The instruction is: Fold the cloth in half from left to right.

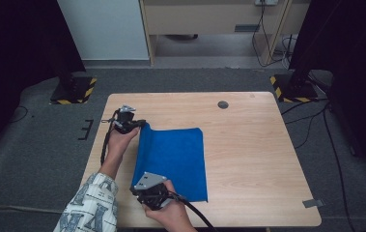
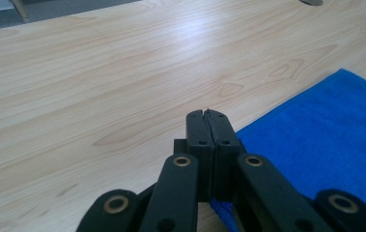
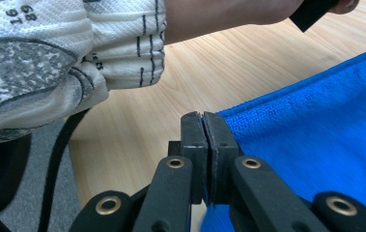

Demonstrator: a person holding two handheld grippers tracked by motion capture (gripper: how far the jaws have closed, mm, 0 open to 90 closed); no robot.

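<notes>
Right hand-held gripper (image 1: 144,189), black, two-jawed, grey plate on top: near table edge, clenched on the near left corner of the blue terry cloth (image 1: 173,162), presumably to lift that edge for folding.

Blue terry cloth: rectangular, lying left of centre on the table, left edge raised between the two grips, remainder flat.

Left hand-held gripper (image 1: 141,124), same build: clenched on the far left corner of the cloth, matching the near grip so the edge travels evenly.

Patterned white sleeve (image 1: 91,205): near left.

Table (image 1: 253,145), light wood: bare on the right, round grommet (image 1: 223,104) near far edge.
</notes>
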